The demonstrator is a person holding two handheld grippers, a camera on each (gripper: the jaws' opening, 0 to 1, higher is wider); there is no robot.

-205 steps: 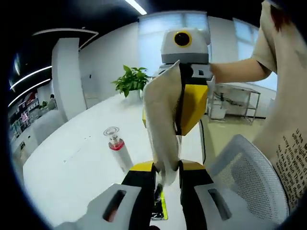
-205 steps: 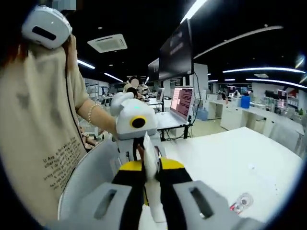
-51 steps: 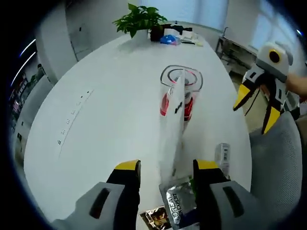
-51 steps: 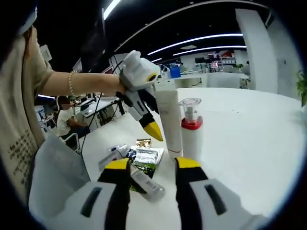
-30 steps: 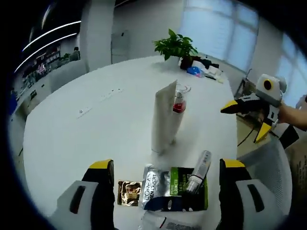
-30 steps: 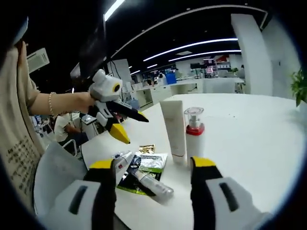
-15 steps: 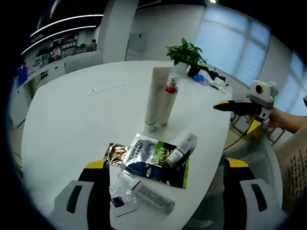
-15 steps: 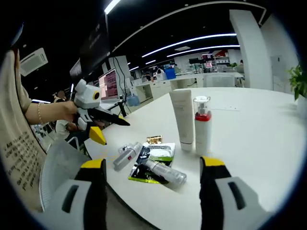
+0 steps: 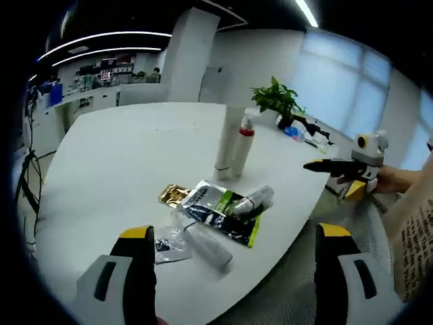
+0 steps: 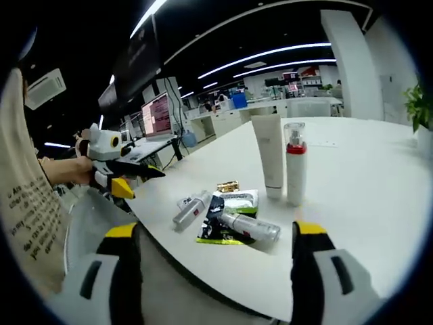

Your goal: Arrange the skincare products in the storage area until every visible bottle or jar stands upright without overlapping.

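Left gripper view
Table: white round table carries all the products, grouped toward its near edge.
Upright pair: white tube stands on its cap, touching or just beside the pump bottle with a red collar; both are upright, beyond the flat items.
Lying items: clear bottle lies on its side close to the table edge; small silver bottle lies on top of the dark and green sachets; gold sachet lies flat just beside them; clear wrapper touches the clear bottle.
Left gripper: jaws spread wide with nothing between them, held off the table edge.
Right gripper: seen at the right, held in a hand, off the table; its dark and yellow jaws are parted, holding nothing.
Background: potted plant on the far side of the table.

Right gripper view
Upright pair: white tube and pump bottle stand side by side, upright.
Lying items: clear bottle lies across the sachets; silver bottle lies on its side beside them; gold sachet lies behind.
Right gripper: jaws wide apart and empty, short of the table.
Left gripper: at the left in a hand, jaws parted, empty, clear of the table edge.
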